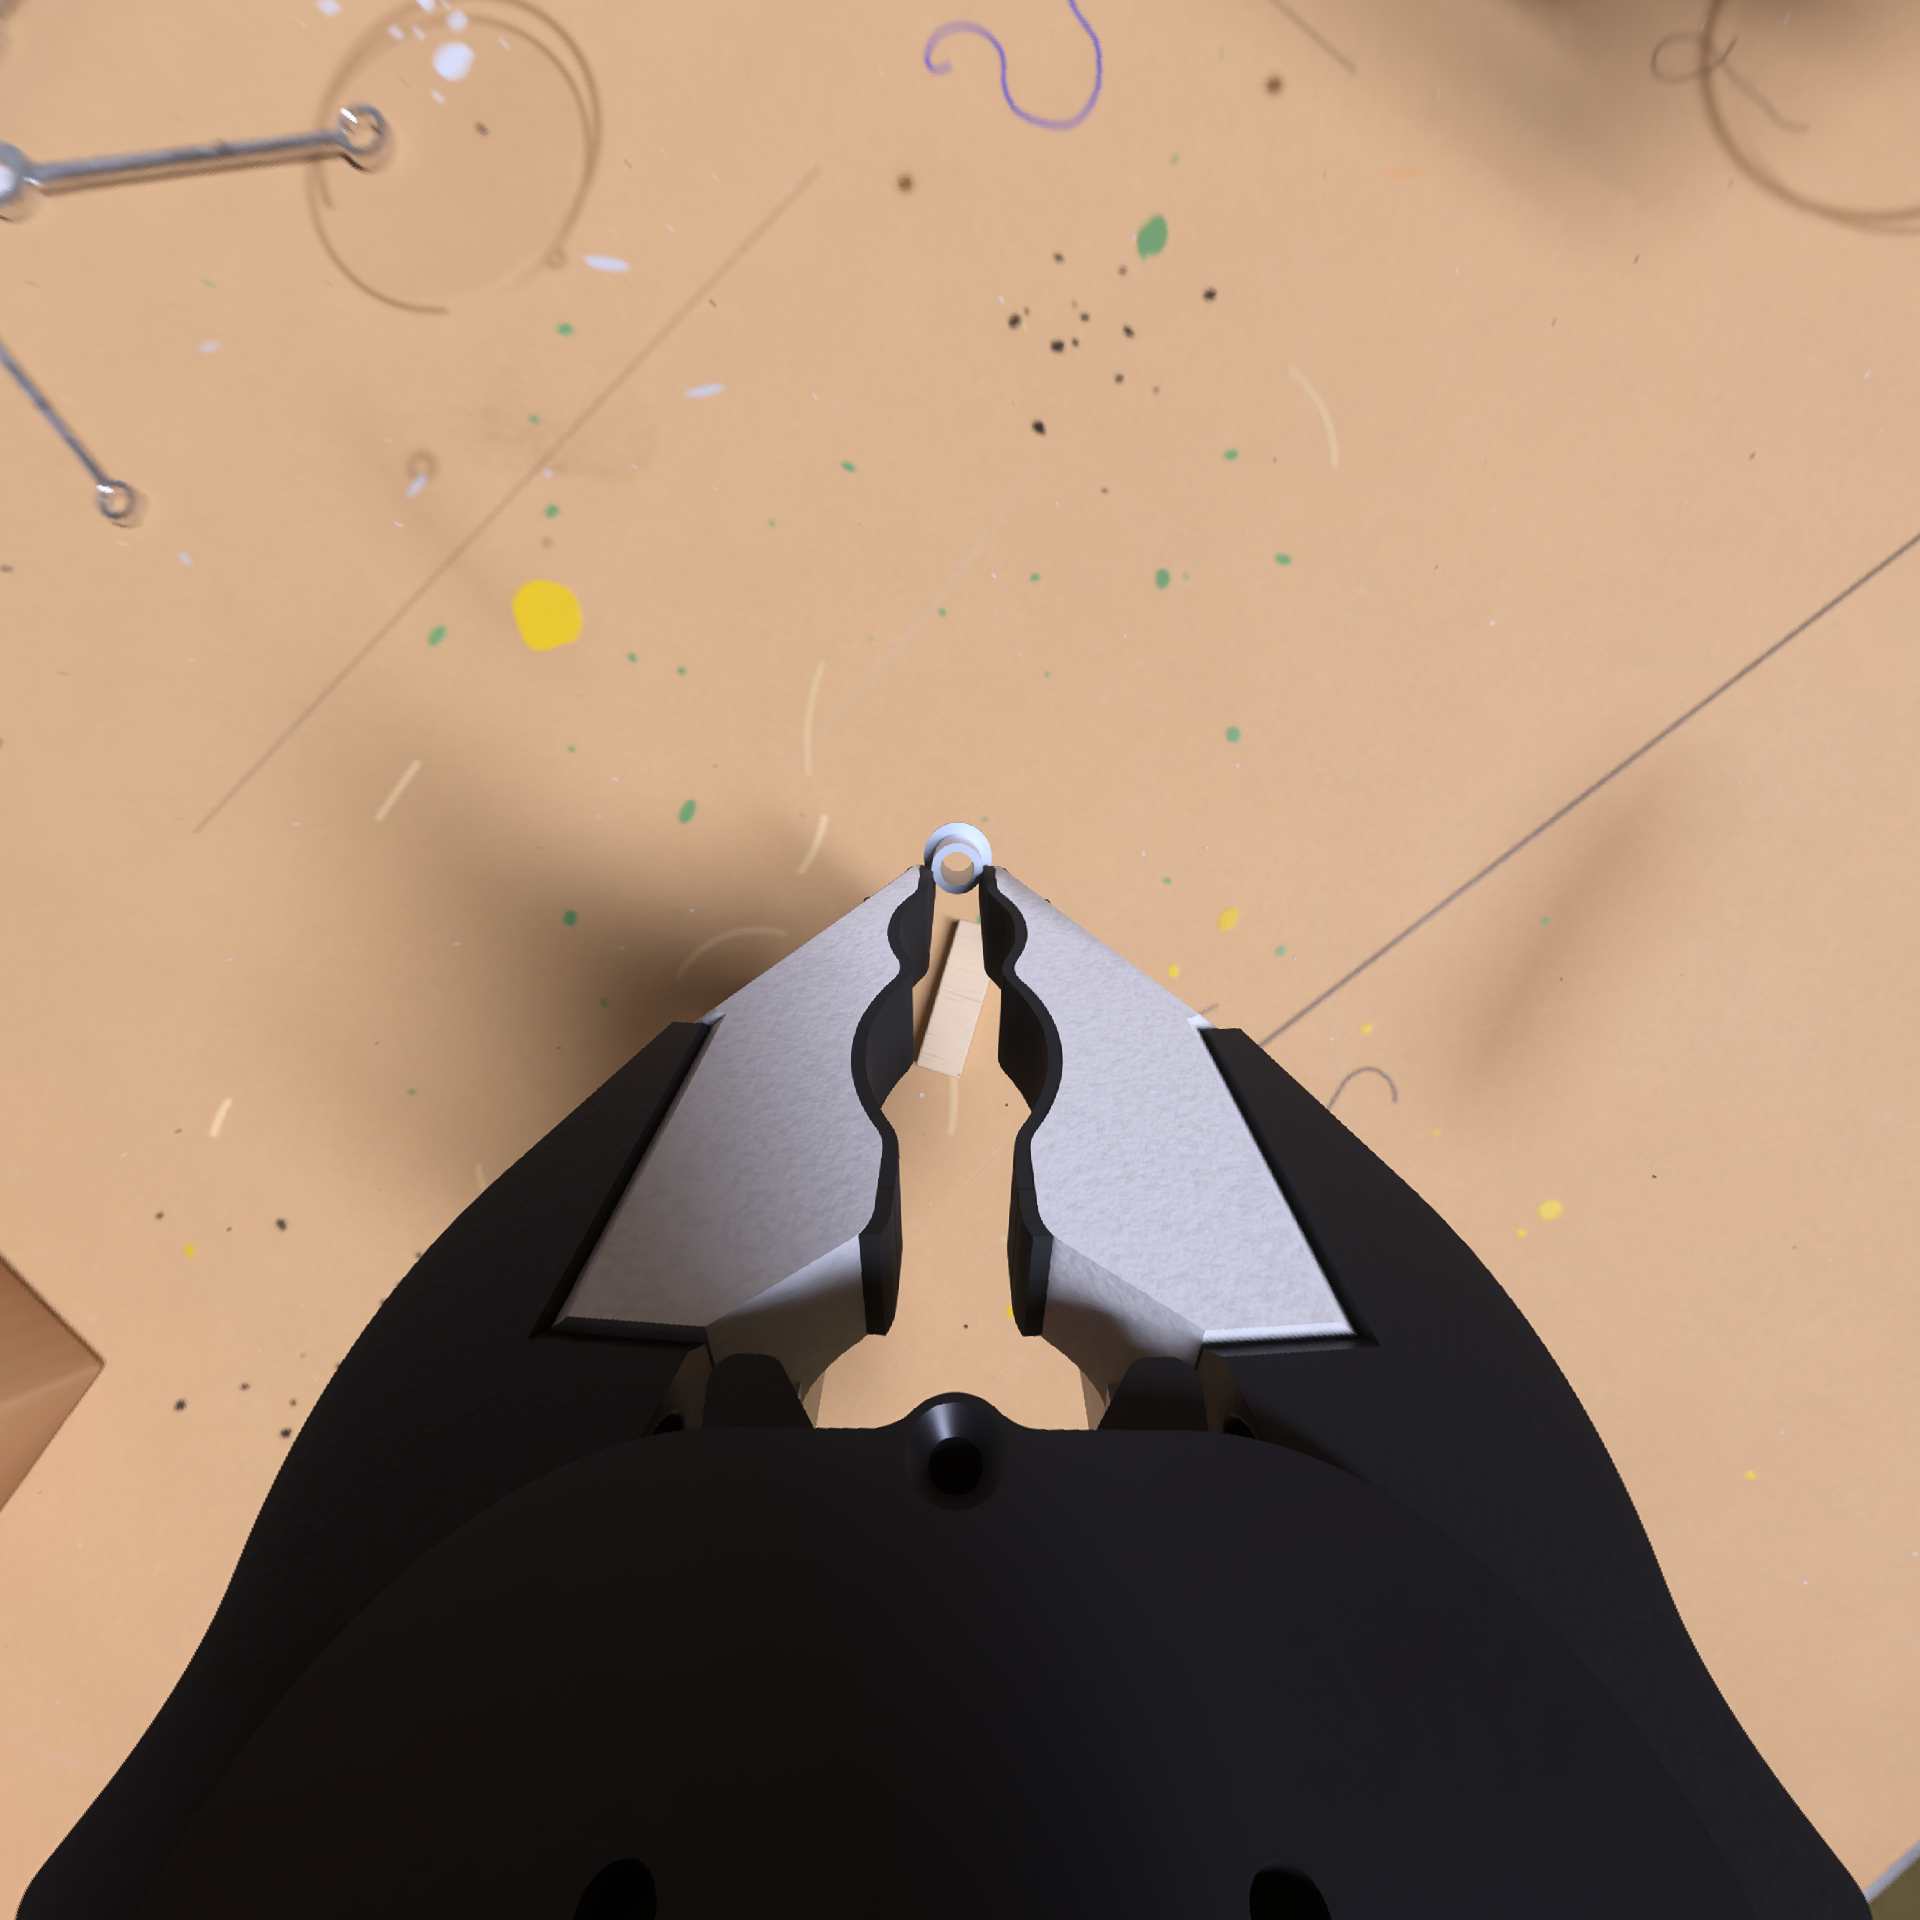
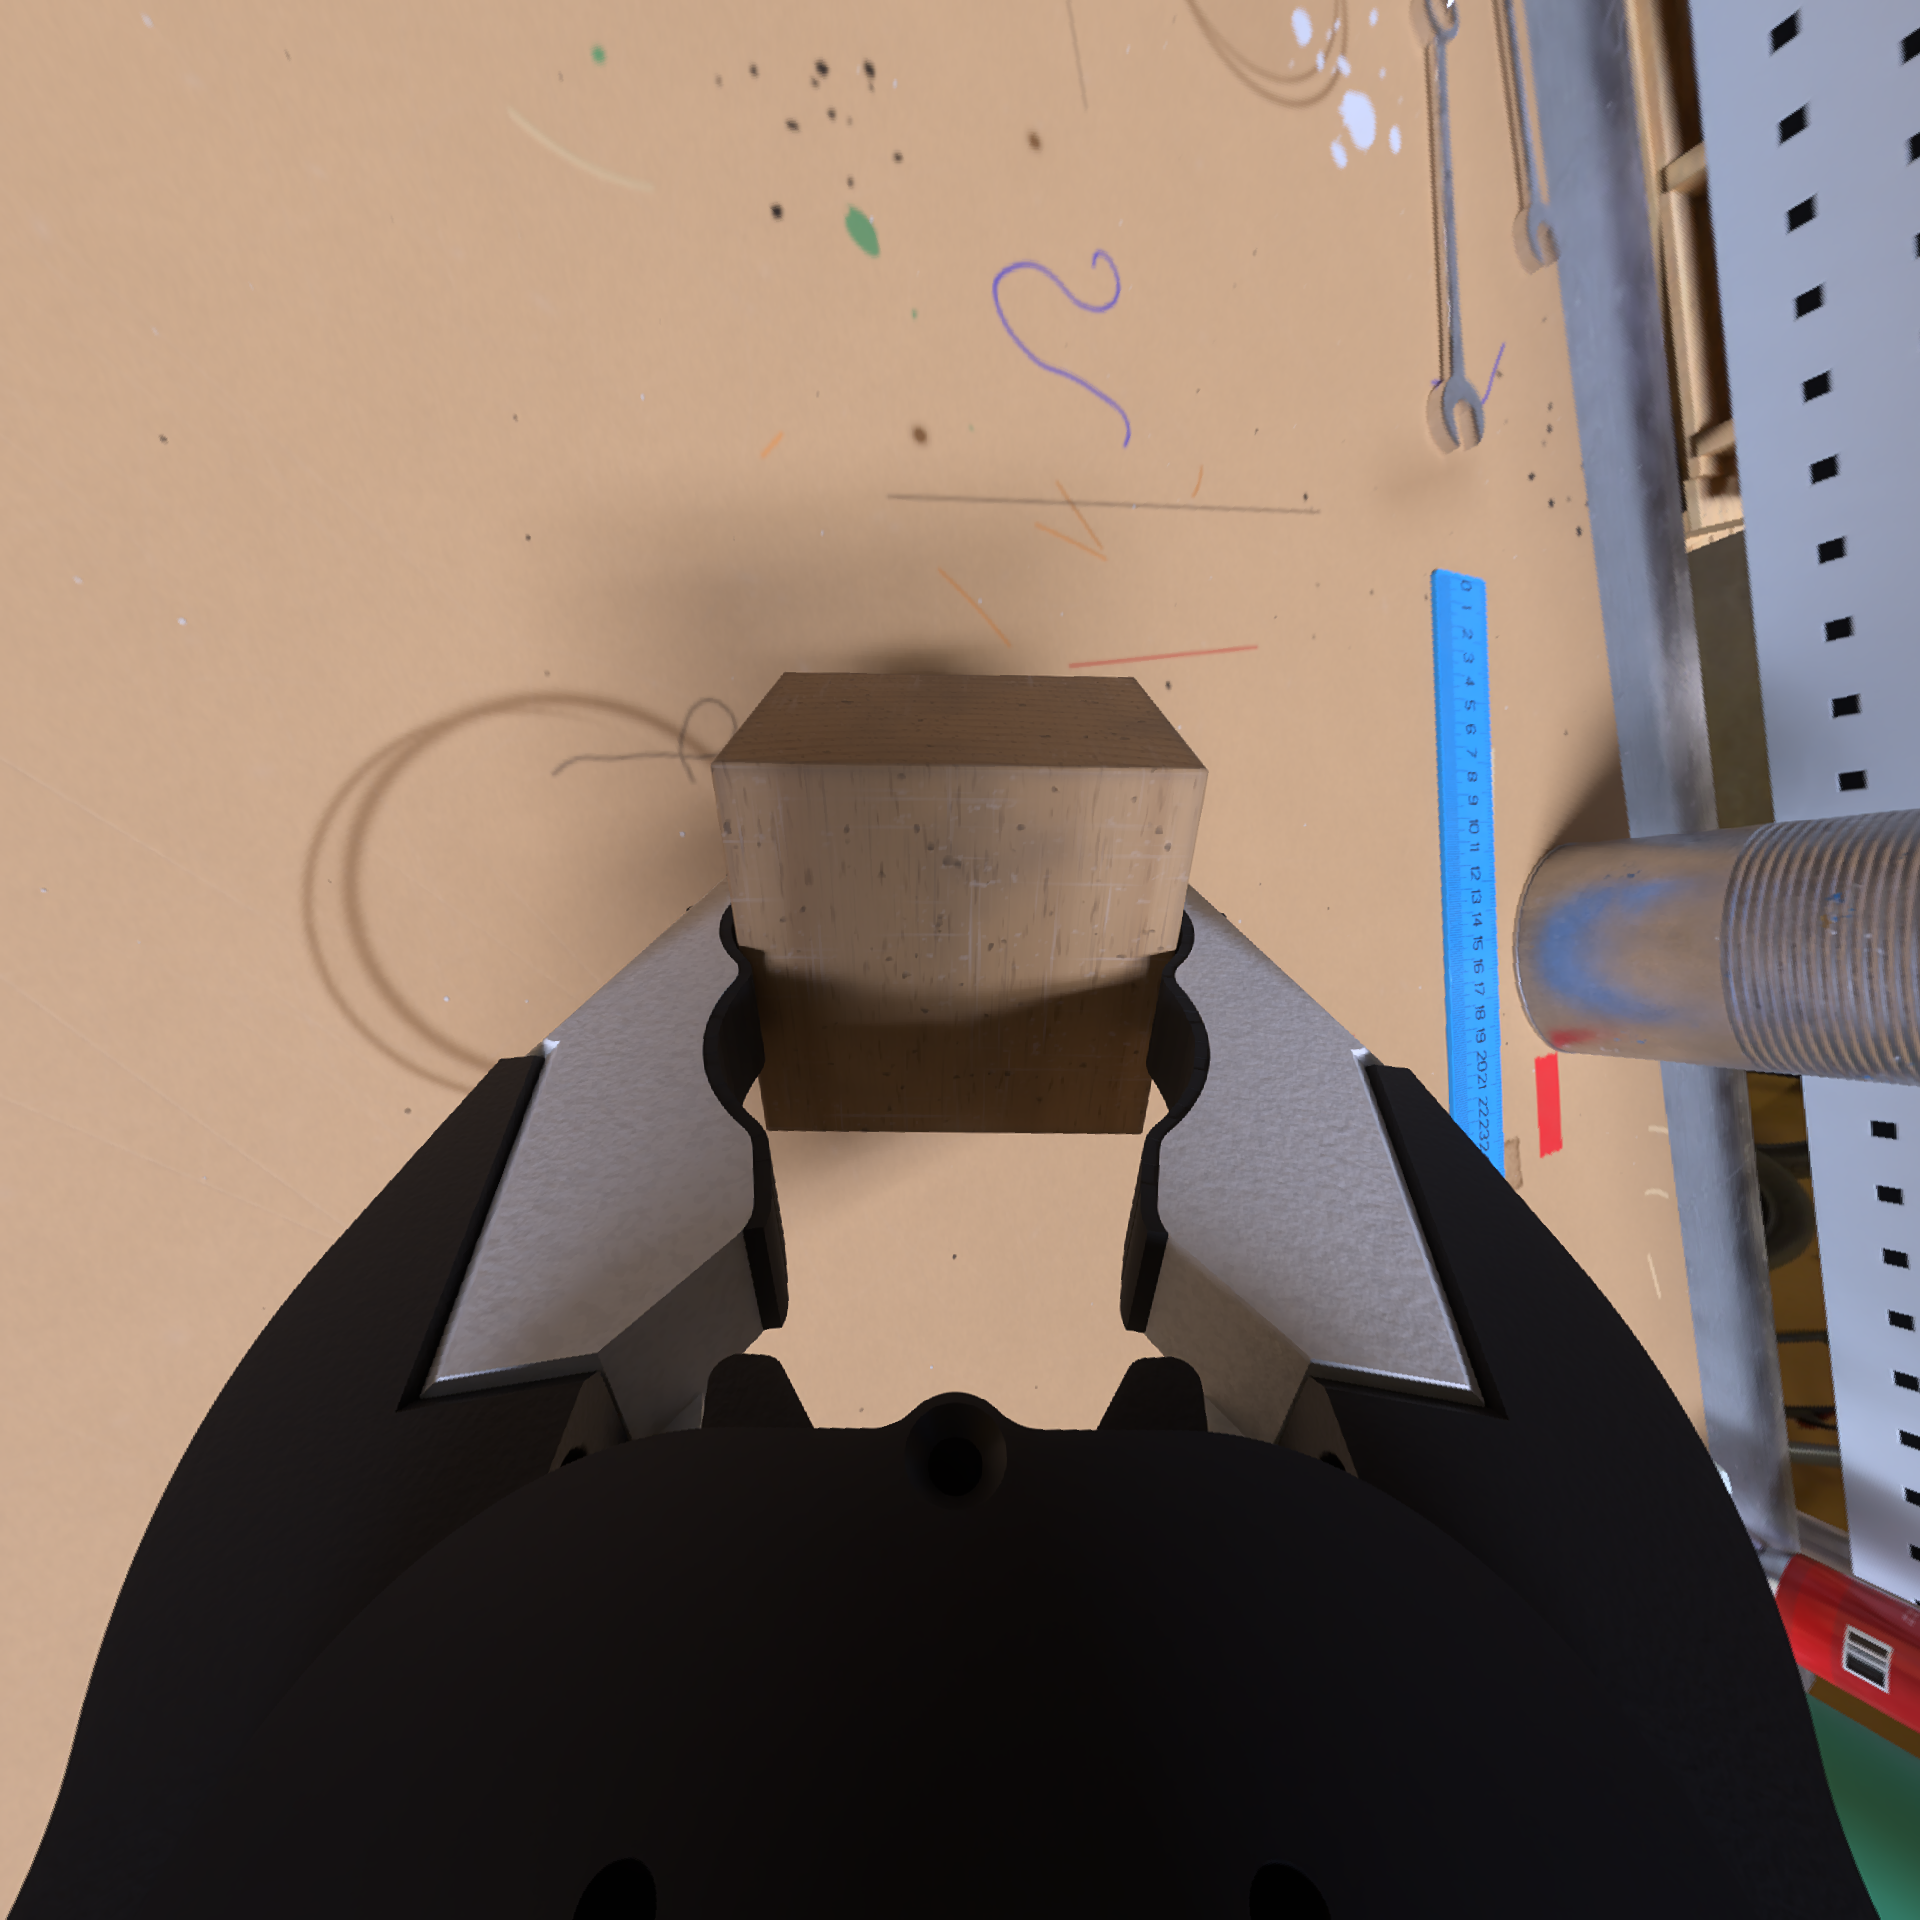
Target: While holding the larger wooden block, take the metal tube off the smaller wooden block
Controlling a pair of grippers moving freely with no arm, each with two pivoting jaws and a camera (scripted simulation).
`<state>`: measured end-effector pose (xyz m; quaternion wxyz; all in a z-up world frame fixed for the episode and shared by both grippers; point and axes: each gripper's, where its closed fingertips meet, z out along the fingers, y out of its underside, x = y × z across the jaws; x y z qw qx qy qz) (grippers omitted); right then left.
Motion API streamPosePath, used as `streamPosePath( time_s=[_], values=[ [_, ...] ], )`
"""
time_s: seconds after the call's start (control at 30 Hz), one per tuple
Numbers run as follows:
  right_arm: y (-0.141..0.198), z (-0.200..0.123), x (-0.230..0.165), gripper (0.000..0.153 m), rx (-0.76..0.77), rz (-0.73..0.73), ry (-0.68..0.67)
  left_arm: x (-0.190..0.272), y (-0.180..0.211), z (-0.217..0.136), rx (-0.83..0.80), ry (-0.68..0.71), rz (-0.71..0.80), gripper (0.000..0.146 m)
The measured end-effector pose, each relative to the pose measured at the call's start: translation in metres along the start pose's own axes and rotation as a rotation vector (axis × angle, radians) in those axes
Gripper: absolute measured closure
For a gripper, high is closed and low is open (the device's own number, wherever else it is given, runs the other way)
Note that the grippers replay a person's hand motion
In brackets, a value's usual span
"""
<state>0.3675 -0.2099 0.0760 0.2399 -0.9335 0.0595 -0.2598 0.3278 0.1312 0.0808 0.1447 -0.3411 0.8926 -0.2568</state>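
In the left wrist view my left gripper is shut on the small metal tube, which is seen end-on as a pale ring at the fingertips. The smaller wooden block, pale and narrow, shows through the gap between the fingers, below the tube; I cannot tell whether they touch. In the right wrist view my right gripper is shut on the larger wooden block, a brown cube held by its two sides above the tabletop.
The tan table is paint-speckled. Wrenches lie at its top left and, in the right wrist view, at the upper right. A blue ruler, a thick threaded pipe and a grey pegboard are at the right. A brown wooden corner shows at the left edge.
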Motion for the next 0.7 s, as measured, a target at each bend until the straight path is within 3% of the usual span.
streamPosePath(
  time_s=[0.47, 0.7],
  values=[
    [-0.034, -0.017, 0.002, 0.077, 0.148, 0.018, 0.045, -0.006, -0.03, -0.053, 0.13, -0.187, 0.041, 0.138],
    [-0.065, -0.032, -0.006, 0.077, 0.289, 0.068, 0.035, 0.015, -0.072, -0.065, 0.233, -0.233, 0.157, 0.138]
  ],
)
